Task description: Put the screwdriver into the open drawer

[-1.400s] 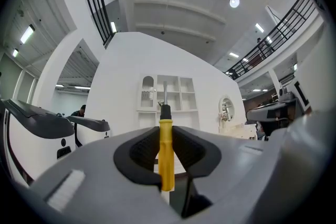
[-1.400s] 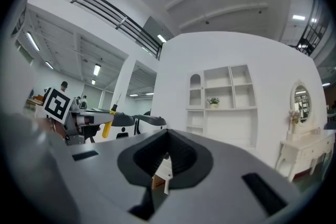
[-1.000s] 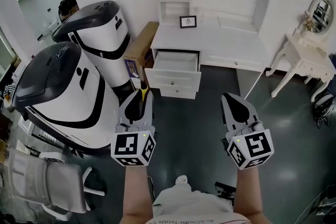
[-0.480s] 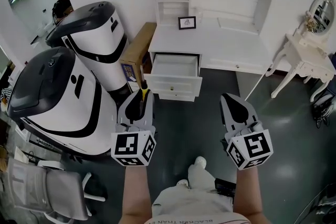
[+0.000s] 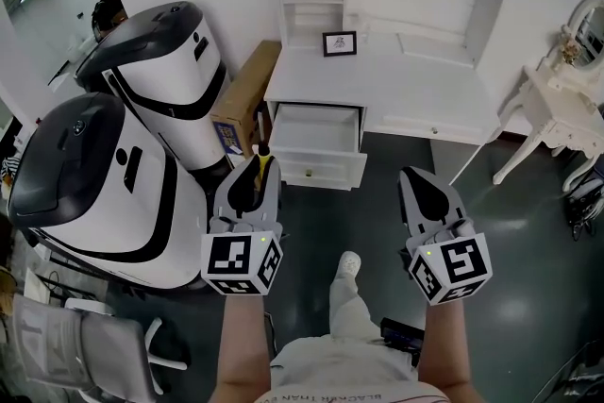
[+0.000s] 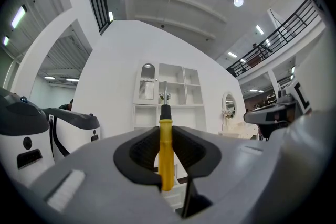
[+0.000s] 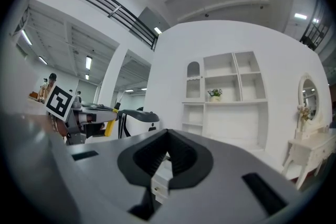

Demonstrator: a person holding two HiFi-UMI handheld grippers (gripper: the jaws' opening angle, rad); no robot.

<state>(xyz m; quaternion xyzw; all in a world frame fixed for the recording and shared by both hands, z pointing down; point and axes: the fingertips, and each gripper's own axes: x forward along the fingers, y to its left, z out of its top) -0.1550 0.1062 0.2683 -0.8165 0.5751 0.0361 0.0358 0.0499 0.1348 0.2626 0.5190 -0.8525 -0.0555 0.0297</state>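
– Dark polished floor [image 5: 311, 231] underfoot, white desk [image 5: 406, 90] dead ahead against the wall, and its drawer [image 5: 316, 129] on the left side is pulled out, white inside on show. What have the hands got?
– Left gripper [image 5: 253, 173] is clamped on the screwdriver [image 6: 166, 155]. Yellow handle pinched upright between the pads, black collar and metal shaft poking out past the tips. From the head view it's up in the air over the floor, short of the drawer front and well apart from it.
– And the other side?
– Right gripper [image 5: 412, 175] carries nothing, jaws pressed together to a point, level with its partner and aimed at the desk too.
– Busy on the flank.
– Two big white-and-black machines [image 5: 104, 184] crowd the left, with a cardboard box [image 5: 243, 94] wedged between the farther one and the desk. Small picture frame [image 5: 340, 42] stands on the desktop under the shelves. White dressing table [image 5: 552, 109] with a mirror off to the right, grey office chair [image 5: 75, 344] at bottom left.
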